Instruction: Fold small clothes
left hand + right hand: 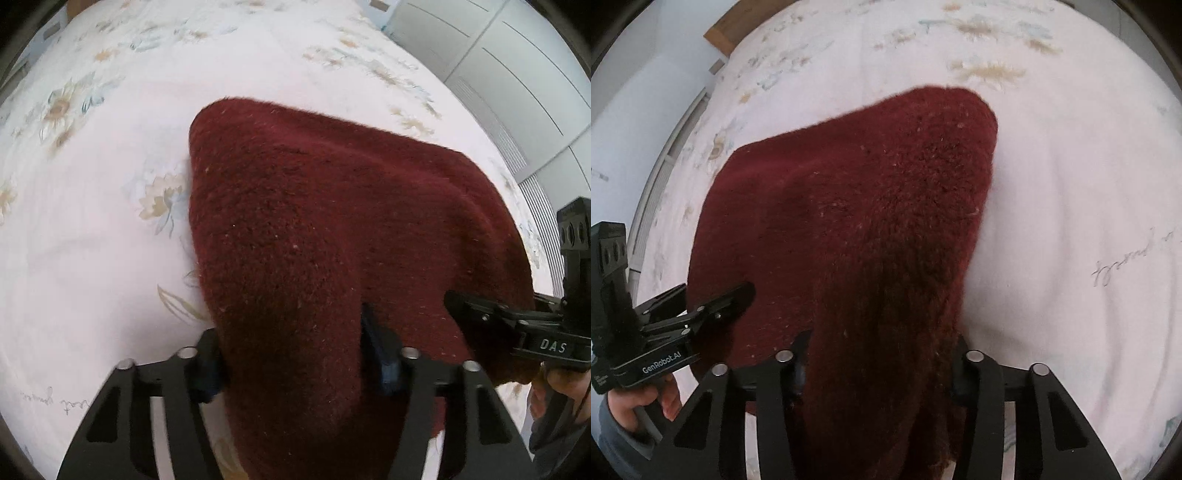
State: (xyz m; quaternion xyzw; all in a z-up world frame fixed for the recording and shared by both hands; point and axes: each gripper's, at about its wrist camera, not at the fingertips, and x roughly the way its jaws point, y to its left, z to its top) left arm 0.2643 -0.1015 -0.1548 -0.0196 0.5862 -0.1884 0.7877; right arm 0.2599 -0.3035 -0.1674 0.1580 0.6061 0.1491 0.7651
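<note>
A dark red fuzzy knit garment [314,221] hangs lifted above the bed, its far edge resting on the sheet; it also shows in the right wrist view [857,206]. My left gripper [295,354] is shut on its near left edge, cloth bunched between the fingers [380,354]. My right gripper [882,354] is shut on its near right edge. Each gripper shows in the other's view: the right gripper [480,314] at the right, the left gripper [713,299] at the left, both clamped on the cloth.
The bed's white floral sheet [110,184] spreads under and around the garment, also in the right wrist view [1071,184]. White wardrobe doors [517,74] stand beyond the bed. A wooden headboard corner [720,33] and a pale wall [635,110] lie at the left.
</note>
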